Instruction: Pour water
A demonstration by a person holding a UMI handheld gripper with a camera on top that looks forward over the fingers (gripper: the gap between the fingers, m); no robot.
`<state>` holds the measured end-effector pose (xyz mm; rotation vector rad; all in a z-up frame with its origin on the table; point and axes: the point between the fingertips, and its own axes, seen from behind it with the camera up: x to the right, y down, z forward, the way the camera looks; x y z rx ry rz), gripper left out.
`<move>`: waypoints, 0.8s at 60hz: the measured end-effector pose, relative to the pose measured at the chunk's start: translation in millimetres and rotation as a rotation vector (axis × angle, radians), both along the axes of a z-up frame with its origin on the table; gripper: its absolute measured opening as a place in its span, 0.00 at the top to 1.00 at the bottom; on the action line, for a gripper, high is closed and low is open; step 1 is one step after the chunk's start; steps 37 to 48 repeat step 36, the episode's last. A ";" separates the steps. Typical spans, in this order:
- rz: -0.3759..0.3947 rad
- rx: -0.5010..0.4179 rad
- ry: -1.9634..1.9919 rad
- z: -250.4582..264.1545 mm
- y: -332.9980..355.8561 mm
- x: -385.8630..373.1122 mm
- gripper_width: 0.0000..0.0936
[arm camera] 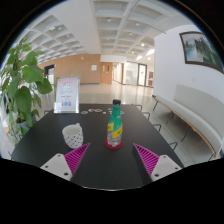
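Observation:
A plastic bottle (115, 127) with a green cap, a yellow and red label and a red base stands upright on the dark table (110, 165), just ahead of my fingers and between their lines. A clear glass cup (72, 135) stands to its left, just beyond my left finger. My gripper (111, 158) is open and empty, its magenta pads (74, 157) spread wide apart in front of the bottle.
A potted plant (20, 85) stands at the table's left. A framed sign (67, 95) stands at the far left end of the table. A white bench or sofa (195, 112) runs along the right wall. Chairs show beyond the table.

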<state>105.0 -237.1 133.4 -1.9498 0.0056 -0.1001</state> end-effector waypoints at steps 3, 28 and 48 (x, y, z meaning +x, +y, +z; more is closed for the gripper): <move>-0.005 0.004 0.009 5.1 -23.7 -3.3 0.08; -0.023 0.009 -0.014 11.0 -121.7 -0.5 0.08; -0.017 0.010 -0.032 10.0 -124.3 -0.1 0.09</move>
